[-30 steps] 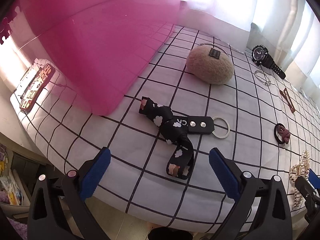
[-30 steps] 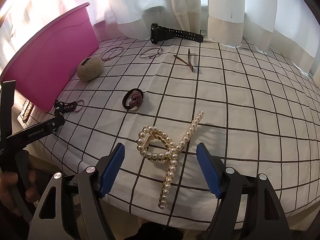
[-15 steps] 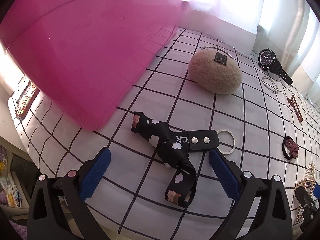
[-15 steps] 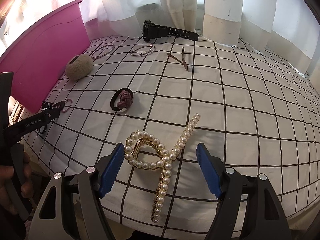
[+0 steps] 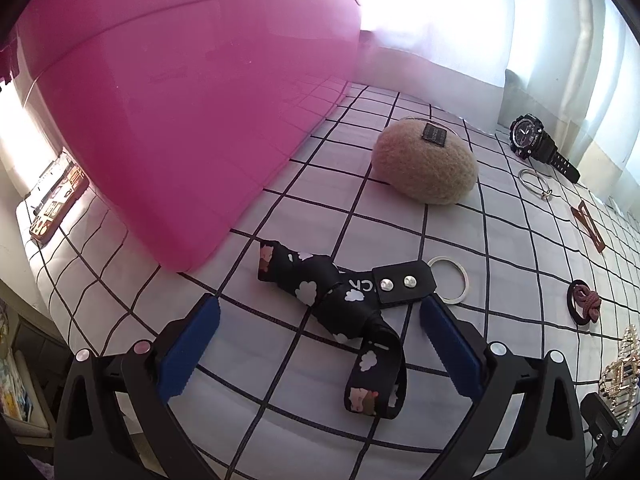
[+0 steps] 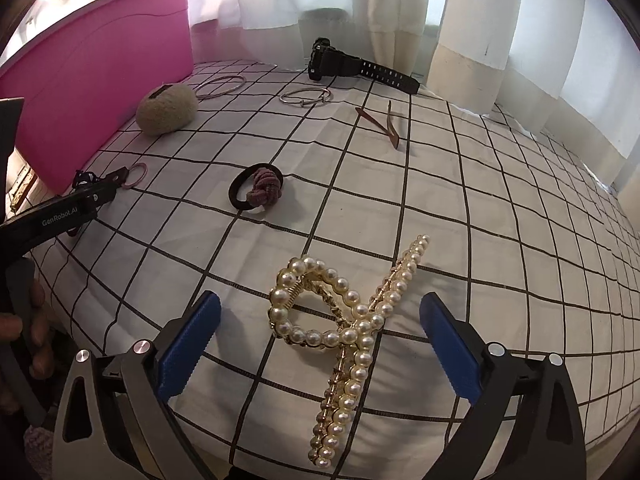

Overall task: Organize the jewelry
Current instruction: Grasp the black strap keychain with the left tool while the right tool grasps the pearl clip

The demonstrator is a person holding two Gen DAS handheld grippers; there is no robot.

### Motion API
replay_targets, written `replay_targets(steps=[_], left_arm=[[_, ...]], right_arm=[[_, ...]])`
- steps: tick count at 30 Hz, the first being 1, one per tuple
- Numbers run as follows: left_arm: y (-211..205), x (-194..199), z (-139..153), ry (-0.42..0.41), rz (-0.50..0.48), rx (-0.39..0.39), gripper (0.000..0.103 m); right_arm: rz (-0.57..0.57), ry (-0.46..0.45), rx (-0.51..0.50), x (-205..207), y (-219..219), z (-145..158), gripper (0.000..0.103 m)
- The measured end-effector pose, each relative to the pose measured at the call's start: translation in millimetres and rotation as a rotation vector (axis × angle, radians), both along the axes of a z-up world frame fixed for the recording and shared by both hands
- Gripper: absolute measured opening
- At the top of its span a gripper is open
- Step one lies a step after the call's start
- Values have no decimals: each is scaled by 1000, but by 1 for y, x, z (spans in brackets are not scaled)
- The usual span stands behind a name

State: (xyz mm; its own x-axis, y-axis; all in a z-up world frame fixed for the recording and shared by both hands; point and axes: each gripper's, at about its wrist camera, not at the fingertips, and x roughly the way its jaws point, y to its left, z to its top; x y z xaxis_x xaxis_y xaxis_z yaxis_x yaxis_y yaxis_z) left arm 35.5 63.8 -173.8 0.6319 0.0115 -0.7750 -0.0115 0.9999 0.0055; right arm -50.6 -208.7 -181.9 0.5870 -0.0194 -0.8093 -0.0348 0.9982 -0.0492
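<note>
Right wrist view: right gripper point(image 6: 320, 322) jaws opening around the gold pearl-studded claw hair clip point(image 6: 344, 336), untouched.
Advice: centring before closing.

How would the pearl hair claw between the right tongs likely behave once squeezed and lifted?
The pearl hair claw is probably rigid, given its gold frame. Its round beads may slip against the pads. Its long arm sticks past the opening right tongs, so it might tilt when lifted.

A home bedroom: a bed under a checked sheet point(image 6: 460, 200), pale curtains point(image 6: 400, 0) hanging just behind it
</note>
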Motion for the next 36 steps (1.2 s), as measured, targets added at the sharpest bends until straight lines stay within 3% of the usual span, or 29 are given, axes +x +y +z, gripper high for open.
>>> replay_targets(steps=[4,9,11,13,15,17,23,36], left_arm=[[-2,0,1,-2,-1,1,95],[-9,-8,6,-5,-58,0,73],[-10,-10,7,-7,-68,-2,64],[-12,-13,8,-15,-77,-3,56],[-14,-15,9,-21,-100,0,46],[-18,-17,10,-20,-121,8,26],[-19,-18,13,-9,-120,8,19],[-28,-41,50,-51,-120,-53,17]], right_arm=[[6,-8,-10,-1,1,0,94],[11,-6,1,-1,0,2,93],[12,-21,3,-3,-1,4,86],[6,-41,-1,-6,-2,7,55],[9,-42,16,-6,-4,9,54],[18,-44,11,-7,-4,9,54],[-4,-41,99,-8,-17,12,48],[12,-67,130,-16,-40,31,48]])
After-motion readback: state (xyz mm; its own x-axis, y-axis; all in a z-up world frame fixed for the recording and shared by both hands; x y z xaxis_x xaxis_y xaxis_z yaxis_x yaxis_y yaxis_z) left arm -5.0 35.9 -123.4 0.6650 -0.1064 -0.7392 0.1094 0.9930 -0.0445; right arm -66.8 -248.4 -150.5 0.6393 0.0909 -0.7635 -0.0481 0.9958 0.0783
